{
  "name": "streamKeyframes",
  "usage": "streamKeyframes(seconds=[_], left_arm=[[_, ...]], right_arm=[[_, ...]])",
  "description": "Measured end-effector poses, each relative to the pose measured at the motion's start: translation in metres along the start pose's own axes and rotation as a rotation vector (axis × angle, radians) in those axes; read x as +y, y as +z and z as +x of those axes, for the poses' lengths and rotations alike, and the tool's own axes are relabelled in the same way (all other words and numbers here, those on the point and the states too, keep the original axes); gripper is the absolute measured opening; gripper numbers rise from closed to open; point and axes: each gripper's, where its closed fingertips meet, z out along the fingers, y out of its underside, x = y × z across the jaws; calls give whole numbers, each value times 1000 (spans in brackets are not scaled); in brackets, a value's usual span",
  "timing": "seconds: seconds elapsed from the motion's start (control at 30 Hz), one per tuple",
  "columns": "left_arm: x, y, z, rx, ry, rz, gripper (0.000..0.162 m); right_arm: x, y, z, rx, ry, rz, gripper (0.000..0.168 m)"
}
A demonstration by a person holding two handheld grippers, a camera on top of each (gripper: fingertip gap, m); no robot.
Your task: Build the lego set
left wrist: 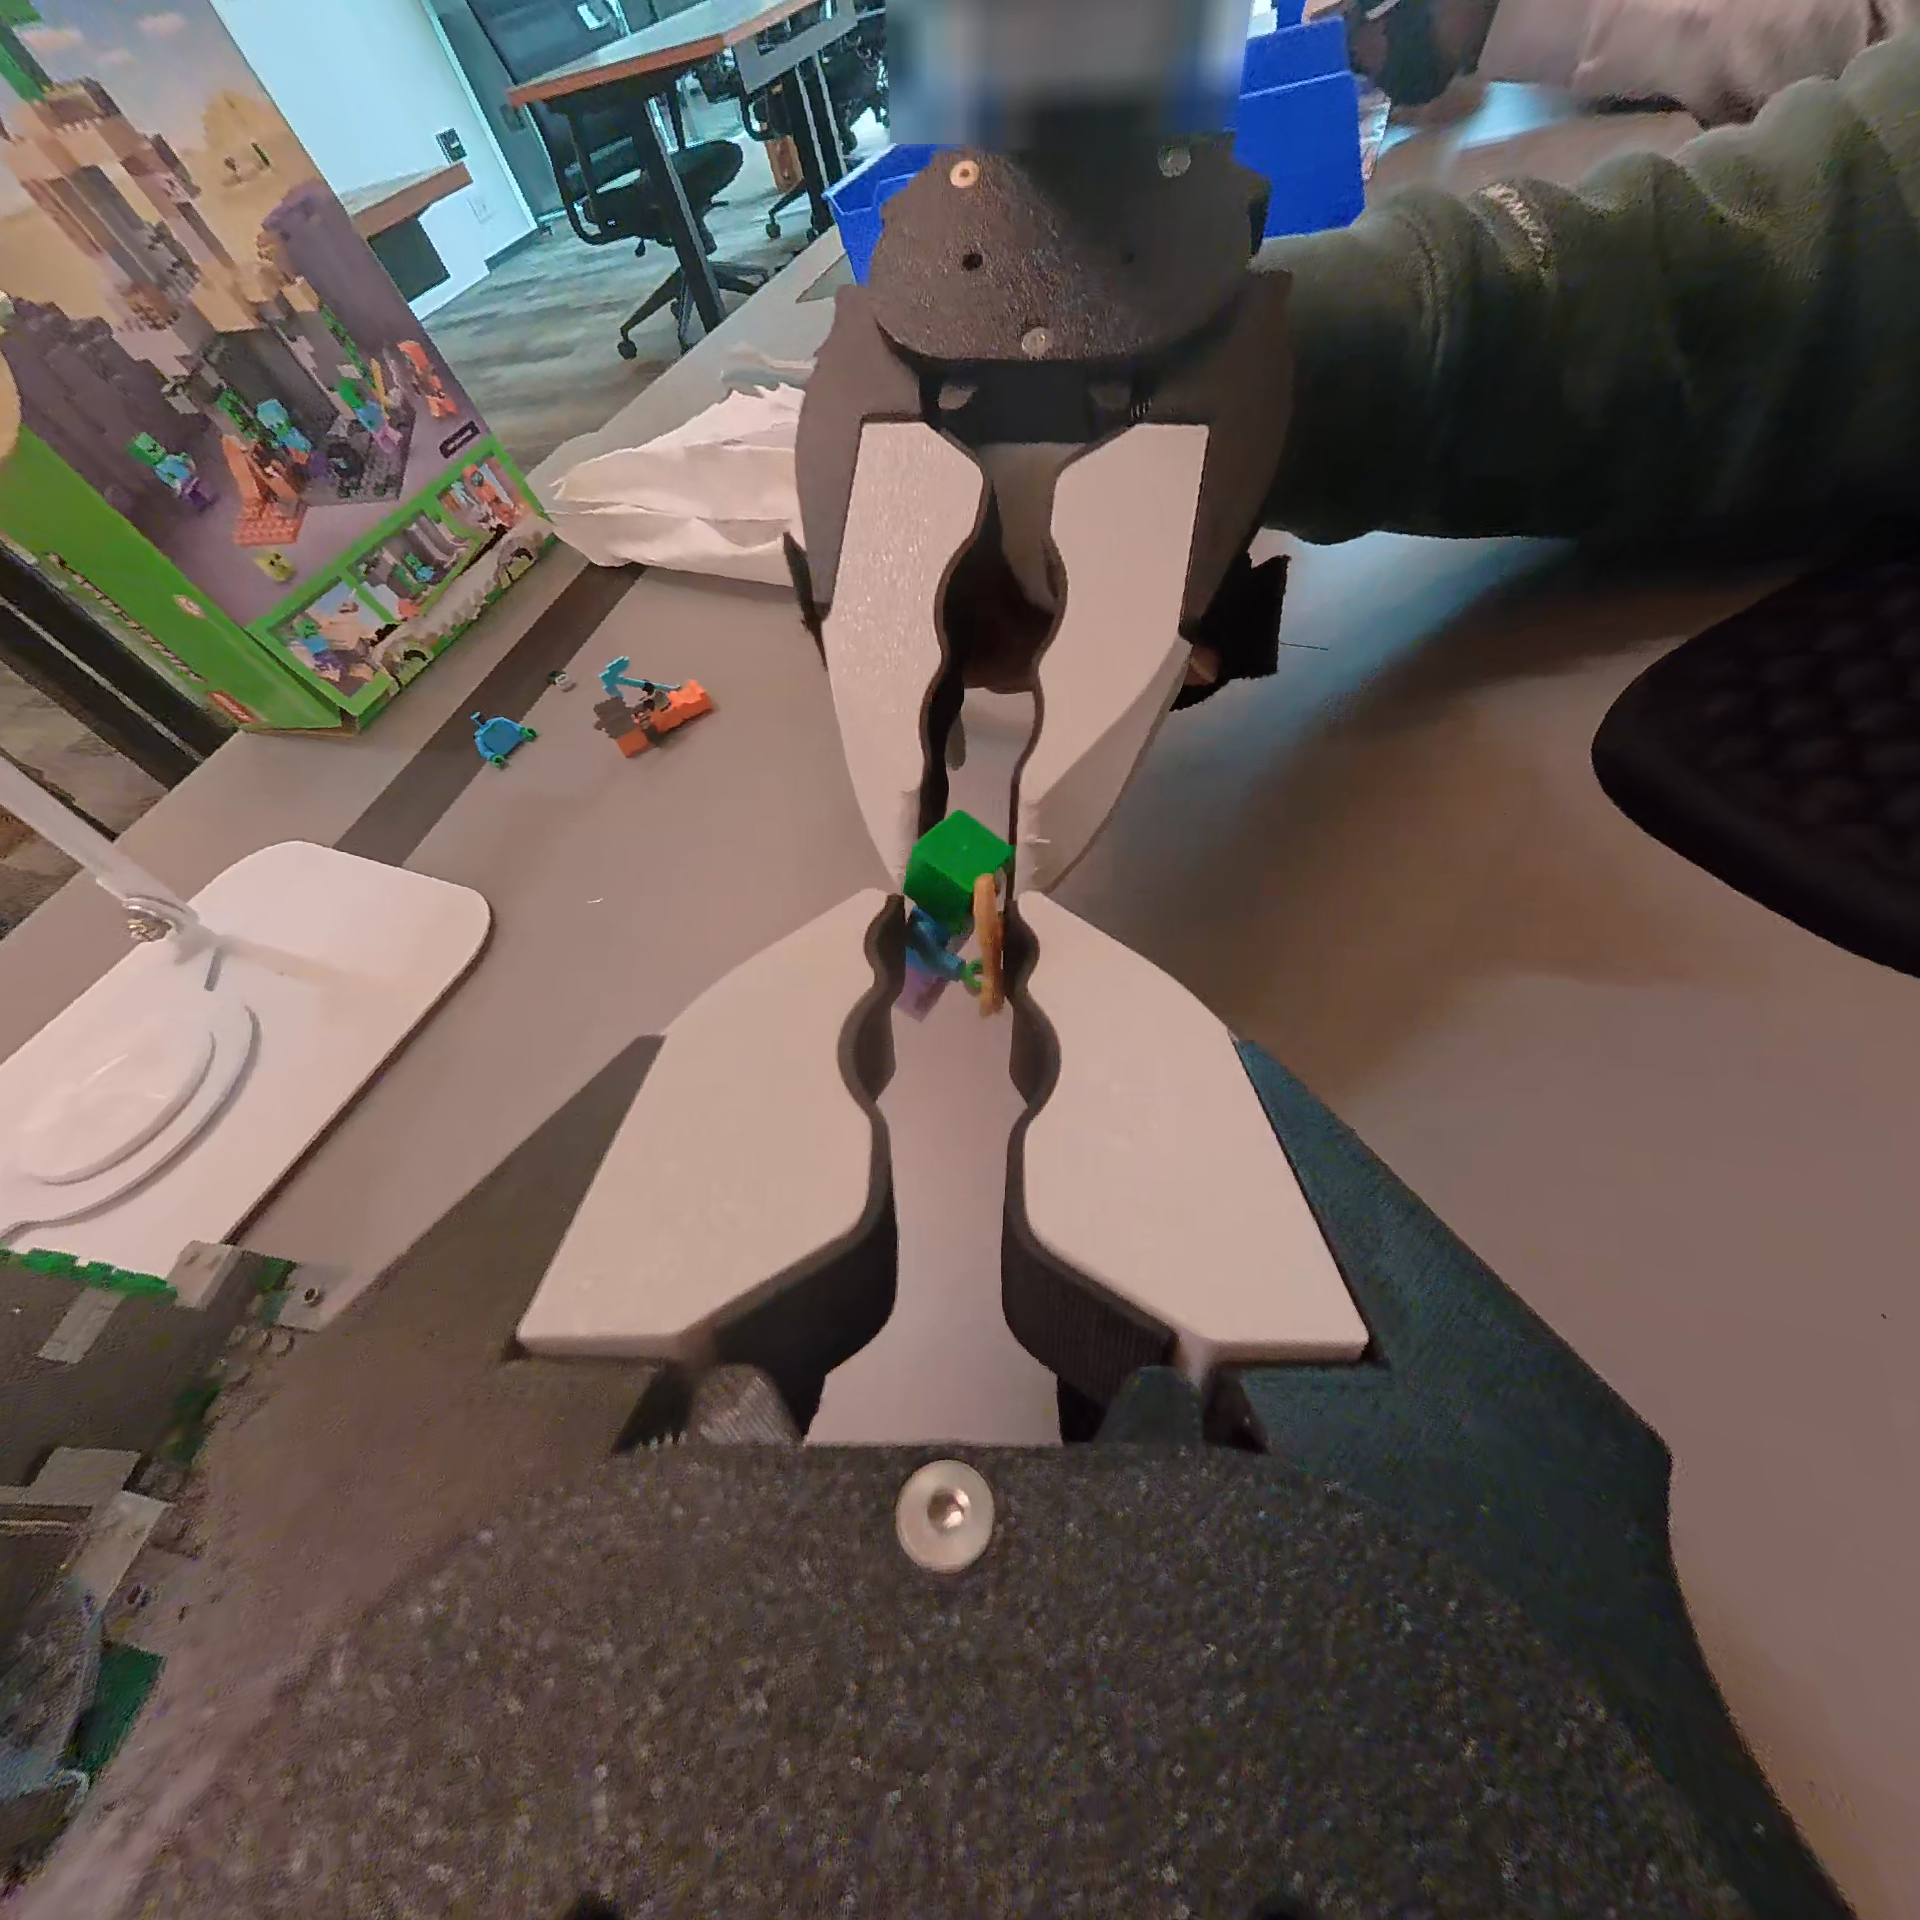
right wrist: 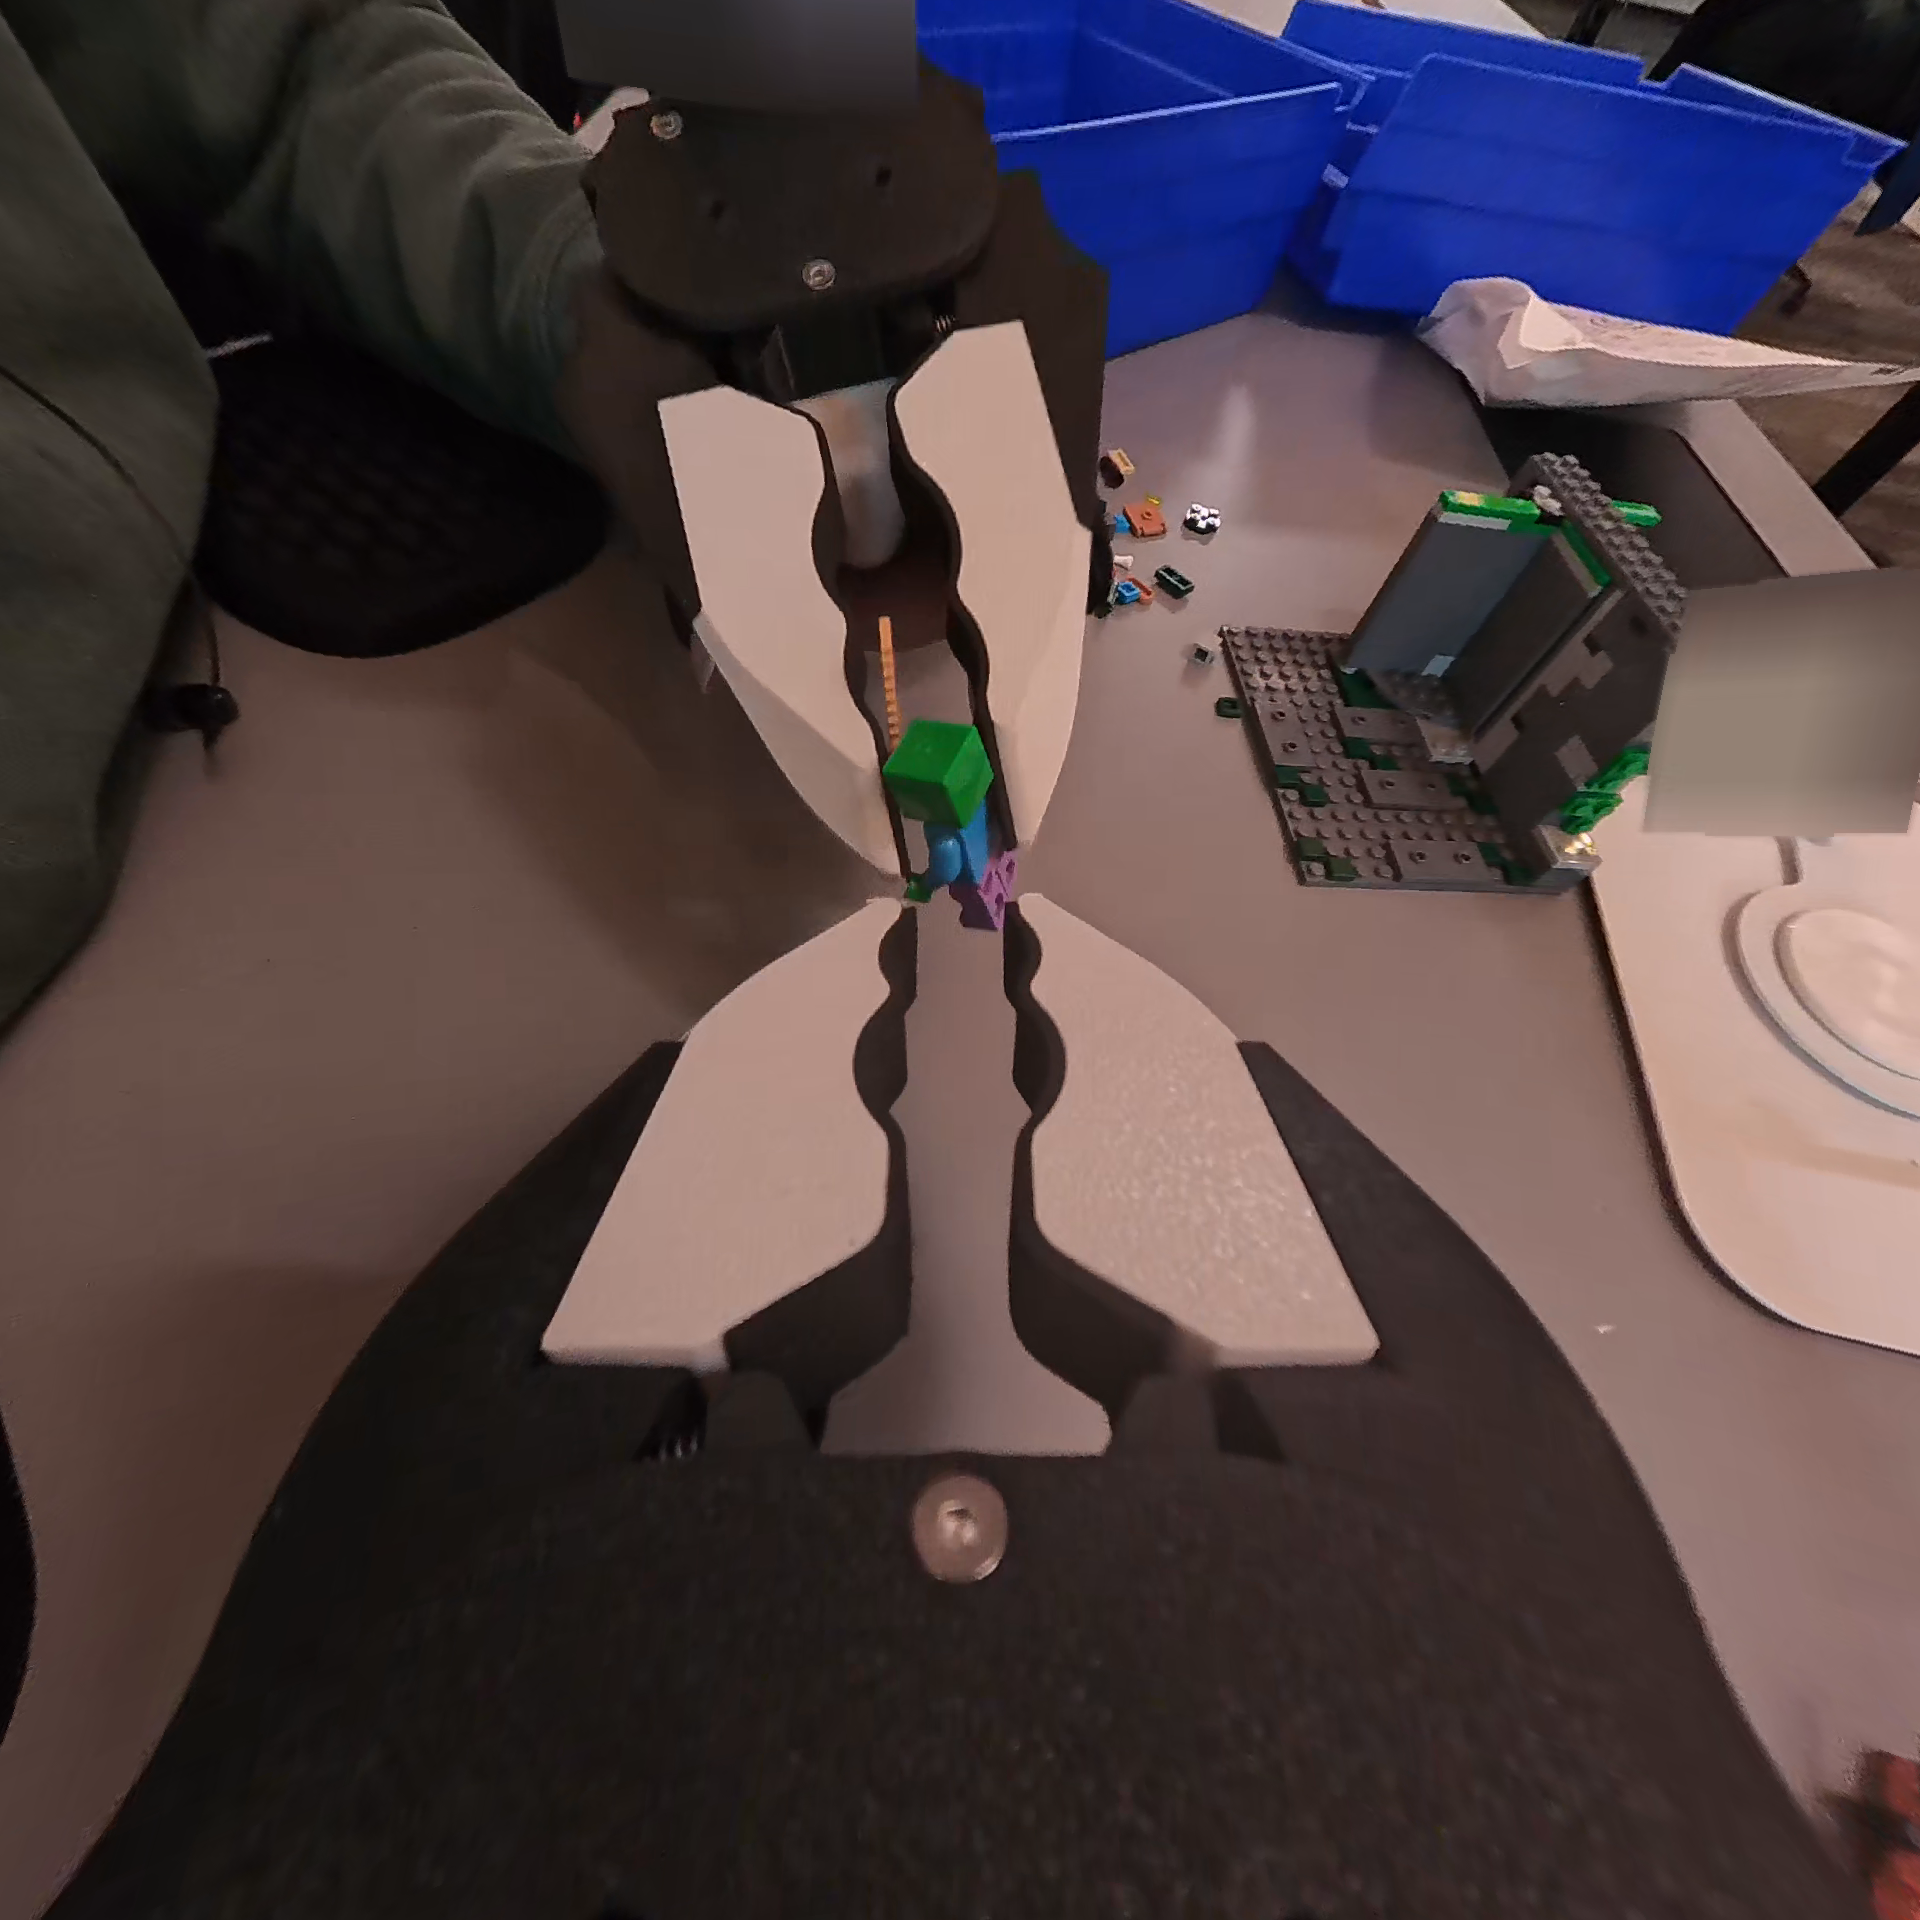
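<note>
A small minifigure (left wrist: 951,935) with a green cube head, blue torso and purple legs is held in the air between both grippers, which meet tip to tip. It carries a thin orange piece (left wrist: 989,945). My left gripper (left wrist: 948,920) is shut on the figure's body. In the right wrist view the figure (right wrist: 940,805) sits between the left gripper's white fingers (right wrist: 758,582). My right gripper (right wrist: 958,914) is closed down to a narrow gap with its tips at the purple legs (right wrist: 985,899). The part-built grey and green structure (right wrist: 1496,665) stands on its studded baseplate (right wrist: 1351,821) to the right.
The set's box (left wrist: 239,416) stands at the left. Loose pieces lie on the grey table (left wrist: 649,712) (right wrist: 1148,551). Blue bins (right wrist: 1558,177) stand at the back, with white bags (left wrist: 686,488) nearby. A white flat base (left wrist: 239,1029) and a black chair (left wrist: 1787,758) flank the table. Less than 4 cm separates the two grippers' tips.
</note>
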Motion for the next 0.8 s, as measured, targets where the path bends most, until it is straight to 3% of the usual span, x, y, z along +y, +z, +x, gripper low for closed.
streamKeyframes(seconds=[0.17, 0.43, 0.8], left_arm=[[-6, -5, 3, 14, -25, 43, 18], [-27, -15, 13, 32, 31, 170, 17], [-38, -23, 41, 99, 171, 243, 17]], right_arm=[[8, 5, -1, 69, -87, -40, 21], [-23, 8, -12, 198, -212, 133, 18], [-30, -1, -46, -100, -82, 214, 10]])
